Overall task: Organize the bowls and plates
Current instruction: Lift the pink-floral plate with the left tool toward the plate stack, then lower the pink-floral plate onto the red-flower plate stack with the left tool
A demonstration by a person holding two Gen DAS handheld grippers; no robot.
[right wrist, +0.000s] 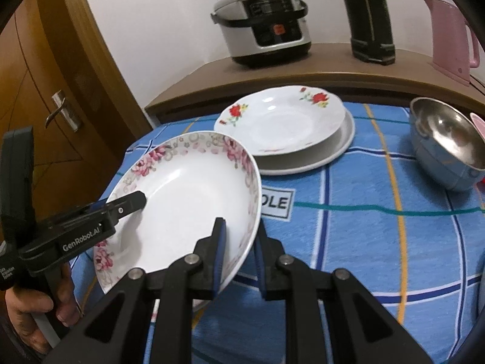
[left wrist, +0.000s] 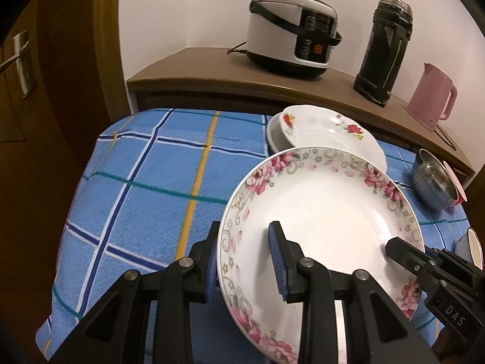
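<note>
1. Black jaws of the left gripper [left wrist: 245, 257] fill the near edge of the left view, clamped on the rim of the pink-flowered plate [left wrist: 327, 212]: one blue pad sits under the rim, the other inside on the white face.
2. Jaws of the right gripper [right wrist: 239, 251] are clamped on the opposite rim of the same plate, one pad inside and one outside.
3. Worktop [left wrist: 145, 188] under a blue checked cloth with white, navy, green and orange lines; a label reading "OLE" [right wrist: 274, 203] shows on it in the right view.
4. Brown shelf [left wrist: 194, 69] runs behind the worktop, against a white wall.
5. Wooden door [right wrist: 45, 91] with a metal handle [right wrist: 62, 109] stands to the left.
6. Pink-flowered plate, held by both grippers, hangs tilted above the near part of the cloth, just in front of the stack.
7. Red-rose plate [right wrist: 282, 121] lies on top of a plain grey plate [right wrist: 342, 142] at the far side of the worktop, near the shelf.
8. Rice cooker [left wrist: 291, 33], silver and black, stands on the shelf.
9. Tall black flask [left wrist: 385, 48] stands to the right of the cooker.
10. Pink kettle [left wrist: 430, 97] stands further right on the shelf.
11. Steel bowl [right wrist: 445, 142] with a blue outside lies tilted at the right of the worktop, well apart from the plates.
12. A hand [right wrist: 33, 309] grips the left gripper's handle, low in the right view.
</note>
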